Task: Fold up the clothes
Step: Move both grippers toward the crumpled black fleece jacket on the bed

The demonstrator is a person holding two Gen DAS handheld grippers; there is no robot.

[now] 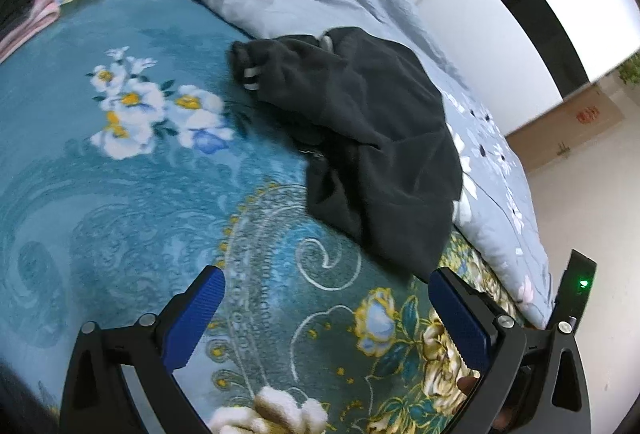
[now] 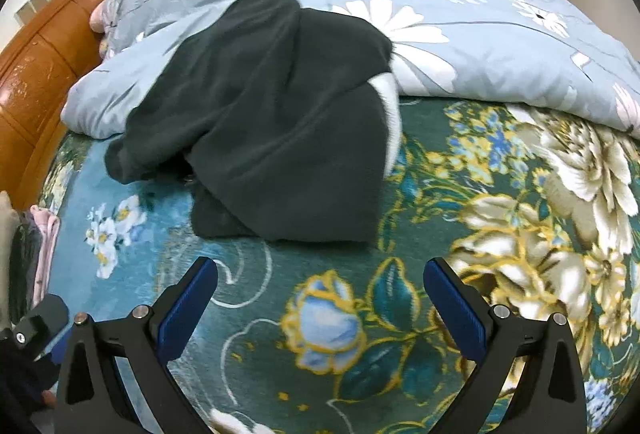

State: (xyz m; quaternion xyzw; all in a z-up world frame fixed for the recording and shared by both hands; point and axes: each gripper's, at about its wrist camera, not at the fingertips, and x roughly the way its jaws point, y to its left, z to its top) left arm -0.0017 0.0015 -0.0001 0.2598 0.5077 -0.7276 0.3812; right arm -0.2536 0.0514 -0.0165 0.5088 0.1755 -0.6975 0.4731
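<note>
Garment (image 2: 264, 113): one, dark, crumpled (half on quilt (image 2: 480, 33)); left gripper (image 1: 326, 318), right gripper (image 2: 320, 308) jaws spread, empty.

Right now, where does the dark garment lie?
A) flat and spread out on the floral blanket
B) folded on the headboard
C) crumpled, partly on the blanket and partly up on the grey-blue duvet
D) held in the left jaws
C: the dark garment lies bunched, its upper part resting on the duvet, its lower part on the blanket; both grippers' jaws are open and empty.

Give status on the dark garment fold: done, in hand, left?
Done: nothing visible; the dark garment lies crumpled, half on the grey-blue quilt, half on the floral blanket. In hand: nothing; left claw and right claw are both open, short of the cloth. Left: grasp, spread flat, fold.
</note>
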